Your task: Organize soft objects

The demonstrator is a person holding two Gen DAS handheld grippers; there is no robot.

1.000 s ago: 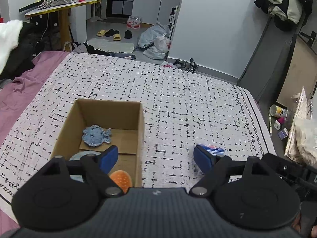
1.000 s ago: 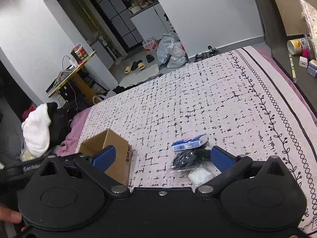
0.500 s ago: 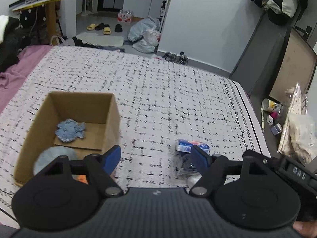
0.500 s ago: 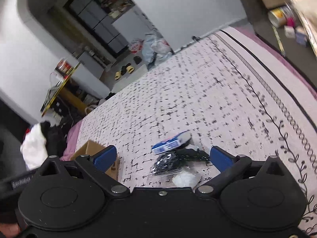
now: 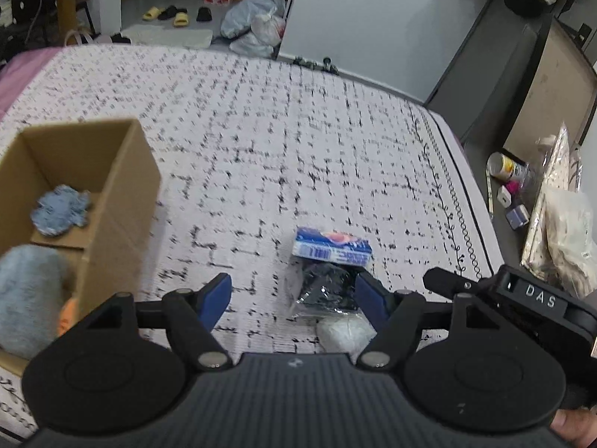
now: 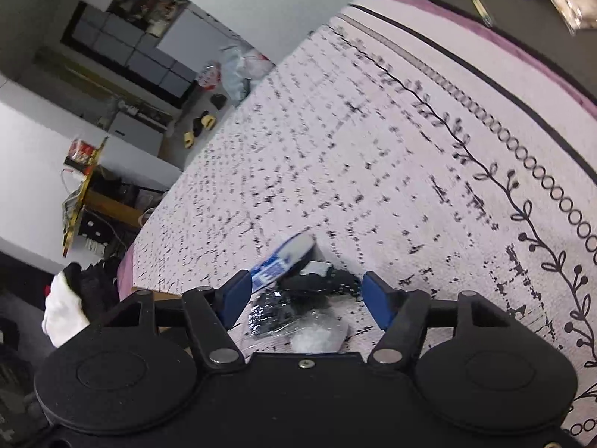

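Three small things lie in a pile on the patterned bedspread (image 5: 298,130): a blue-and-white tissue pack (image 5: 332,248), a black item in a clear bag (image 5: 322,291) and a white bagged item (image 5: 345,332). My left gripper (image 5: 293,298) hangs open just above them, its right finger beside the black bag. In the right wrist view the tissue pack (image 6: 283,261), black bag (image 6: 298,298) and white item (image 6: 317,339) sit between the fingers of my right gripper (image 6: 306,300). Its jaws are closing and the pads stand apart from the bag. A cardboard box (image 5: 123,201) at the left holds a blue plush (image 5: 61,211), a grey fluffy toy (image 5: 30,295) and something orange (image 5: 69,315).
The right gripper's black housing (image 5: 530,298) crowds the left wrist view's right side. Past the bed's right edge, a can (image 5: 507,168) and plastic bags (image 5: 567,231) sit on the floor. A white garment (image 6: 61,313) lies left of the bed.
Both grippers have sunk toward the pile. The left view swung right, from the box to the pile. The right gripper rolled and its jaws narrowed around the black bag.
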